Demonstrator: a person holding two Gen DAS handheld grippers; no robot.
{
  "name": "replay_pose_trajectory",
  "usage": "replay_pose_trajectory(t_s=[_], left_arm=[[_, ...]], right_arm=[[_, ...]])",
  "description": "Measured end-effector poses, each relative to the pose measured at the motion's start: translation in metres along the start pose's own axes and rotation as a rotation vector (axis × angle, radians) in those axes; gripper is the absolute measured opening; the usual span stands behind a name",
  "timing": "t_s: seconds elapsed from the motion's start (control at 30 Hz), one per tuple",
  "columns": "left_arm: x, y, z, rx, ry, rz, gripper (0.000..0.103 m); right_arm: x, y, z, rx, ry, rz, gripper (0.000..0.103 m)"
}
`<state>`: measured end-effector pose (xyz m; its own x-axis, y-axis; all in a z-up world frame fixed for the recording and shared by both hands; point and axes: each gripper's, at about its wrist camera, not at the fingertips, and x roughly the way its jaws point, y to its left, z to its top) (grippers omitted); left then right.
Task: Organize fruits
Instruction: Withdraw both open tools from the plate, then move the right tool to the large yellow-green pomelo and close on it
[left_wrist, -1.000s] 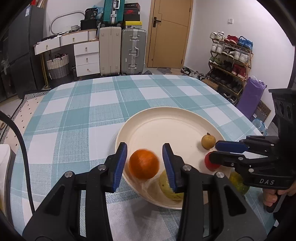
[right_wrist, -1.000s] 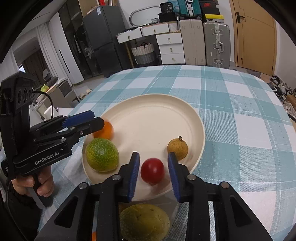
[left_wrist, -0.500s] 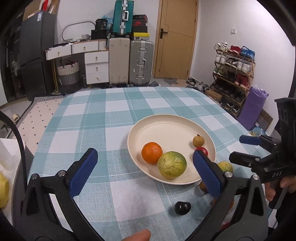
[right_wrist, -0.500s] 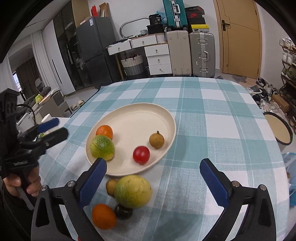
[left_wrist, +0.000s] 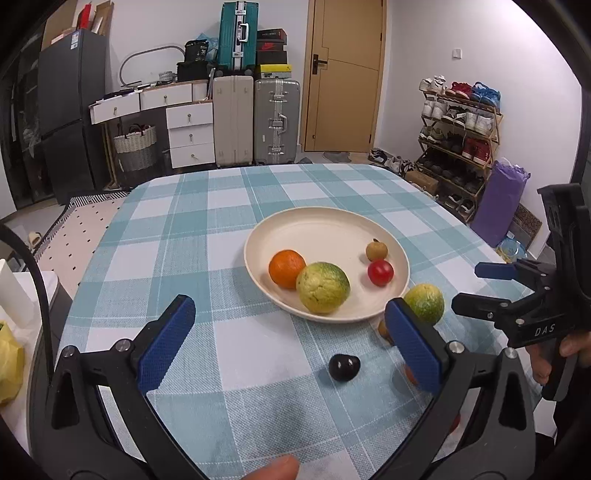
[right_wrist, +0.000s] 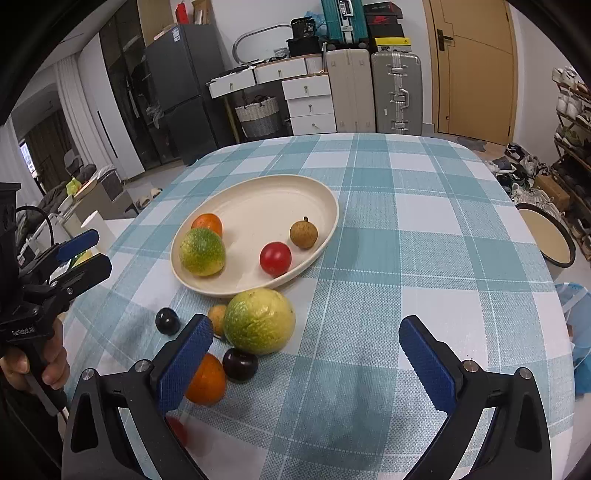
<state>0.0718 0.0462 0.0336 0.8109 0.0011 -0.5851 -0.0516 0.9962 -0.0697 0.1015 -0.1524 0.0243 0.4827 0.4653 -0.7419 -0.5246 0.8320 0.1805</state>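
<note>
Left wrist view: "DAS" on right gripper (left_wrist: 484, 288) at right edge, "GenRobot.AI" apparently on left gripper (right_wrist: 83, 251) — both spread wide, empty. Plate (left_wrist: 258, 236) mid-frame holds four fruits; others lower right on tablecloth (left_wrist: 184, 229).

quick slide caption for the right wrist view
Open right gripper above loose fruit beside a cream plate holding four fruits.

A cream plate (right_wrist: 325, 195) on the tabletop holds an orange (right_wrist: 207, 223), a green-yellow citrus (right_wrist: 202, 252), a red tomato (right_wrist: 275, 258) and a brown longan (right_wrist: 303, 233). Just beside its near rim lie a larger yellow-green citrus (right_wrist: 259, 320), two dark plums (right_wrist: 167, 321) (right_wrist: 240, 364), a second orange (right_wrist: 205, 380) and a small tan fruit (right_wrist: 218, 319).
</note>
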Motion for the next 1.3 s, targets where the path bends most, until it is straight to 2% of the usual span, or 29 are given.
replay_pose_trajectory(t_s=[0.47,0.57,0.63,0.93,1.03,1.17,1.3], left_arm=[[0.018,-0.013,-0.012,0.026,0.06,-0.02,0.103],[0.024,-0.013,-0.014,0.026,0.08,-0.028,0.103],[0.027,-0.014,-0.016,0.028,0.091,-0.034,0.103],[0.044,-0.018,-0.025,0.05,0.15,-0.034,0.103],[0.048,-0.018,-0.026,0.047,0.16,-0.031,0.103],[0.05,-0.016,-0.027,0.039,0.168,-0.035,0.103],[0.052,-0.014,-0.027,0.036,0.171,-0.036,0.103]], right_arm=[[0.012,0.007,-0.008,0.0,0.039,0.038,0.103],[0.015,0.005,-0.009,0.018,0.052,0.051,0.103],[0.016,0.002,-0.009,0.043,0.059,0.09,0.103],[0.019,-0.002,-0.009,0.072,0.059,0.109,0.103],[0.019,0.0,-0.008,0.067,0.057,0.13,0.101],[0.024,0.003,-0.007,0.058,0.068,0.145,0.091],[0.03,0.005,-0.006,0.053,0.082,0.144,0.09]])
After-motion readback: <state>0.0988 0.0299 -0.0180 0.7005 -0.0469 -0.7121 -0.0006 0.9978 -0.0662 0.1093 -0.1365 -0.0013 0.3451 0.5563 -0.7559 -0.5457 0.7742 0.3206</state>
